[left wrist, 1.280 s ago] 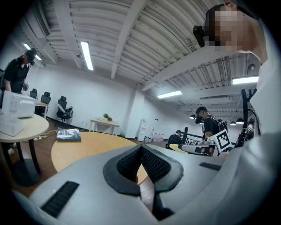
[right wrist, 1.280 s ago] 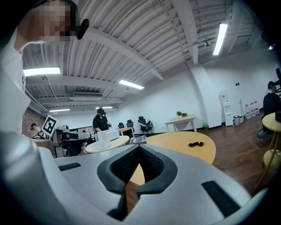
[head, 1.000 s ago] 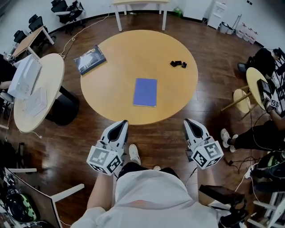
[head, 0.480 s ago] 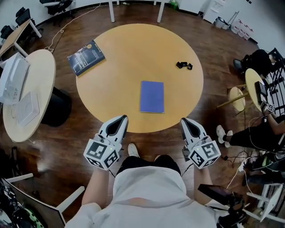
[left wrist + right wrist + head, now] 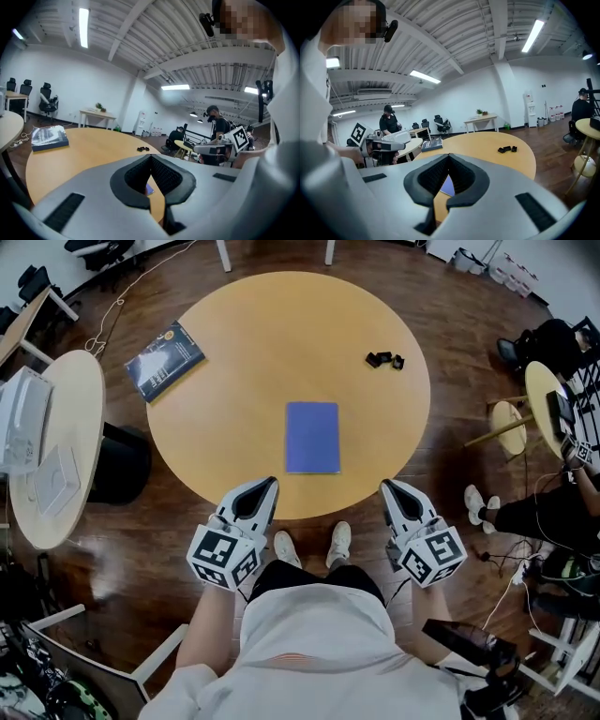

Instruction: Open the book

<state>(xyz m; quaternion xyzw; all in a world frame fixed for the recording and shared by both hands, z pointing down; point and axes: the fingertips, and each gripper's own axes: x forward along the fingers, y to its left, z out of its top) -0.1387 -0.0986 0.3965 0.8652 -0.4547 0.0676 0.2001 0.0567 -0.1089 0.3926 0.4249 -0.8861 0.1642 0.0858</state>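
Observation:
A closed blue book lies flat on the round wooden table, a little toward its near side. Both grippers hover just off the table's near edge, pointing at it. The left gripper is shut and empty, to the lower left of the book. The right gripper is shut and empty, to the book's lower right. Neither touches the book. Past the closed tips of the left gripper only a sliver of the blue book shows. The right gripper likewise shows just a strip of the blue book.
A dark book lies at the table's far left edge and small black parts at the far right. A second round table with white items stands left. A seated person and cables are at the right.
The head view has shifted, so the table sits lower and nearer in frame and both shoes now show under its edge. Both grippers stay shut near the edge; the book has not moved.

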